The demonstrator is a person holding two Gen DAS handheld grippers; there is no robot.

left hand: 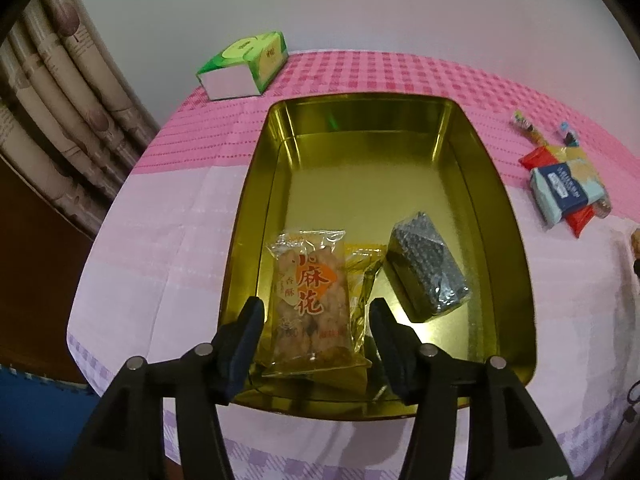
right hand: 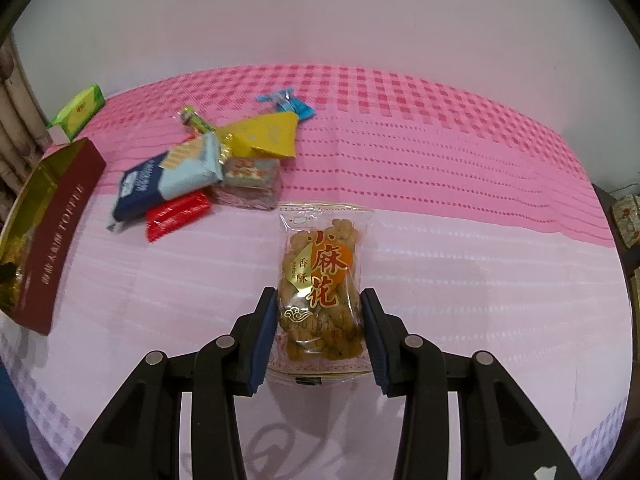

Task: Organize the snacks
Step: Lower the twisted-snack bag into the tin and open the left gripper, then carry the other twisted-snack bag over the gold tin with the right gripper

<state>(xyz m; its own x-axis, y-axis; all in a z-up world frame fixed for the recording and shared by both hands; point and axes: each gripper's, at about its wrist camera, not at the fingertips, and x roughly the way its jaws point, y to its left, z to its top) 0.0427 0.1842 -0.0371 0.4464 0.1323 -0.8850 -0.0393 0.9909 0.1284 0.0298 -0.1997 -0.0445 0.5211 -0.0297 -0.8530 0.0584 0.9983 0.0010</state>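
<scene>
A gold tin box stands open on the table. Inside lie a clear mahua twist packet, a yellow packet under it and a dark dotted packet. My left gripper is open, its fingers either side of the mahua packet and apart from it. My right gripper is shut on a second mahua packet, holding it by its sides above the cloth. A pile of loose snacks lies on the table, also in the left wrist view.
The tin's dark red wall is at the left of the right wrist view. A green tissue box stands at the table's far left, also seen from the right wrist. A blue candy lies beyond the pile. A pink checked cloth covers the table.
</scene>
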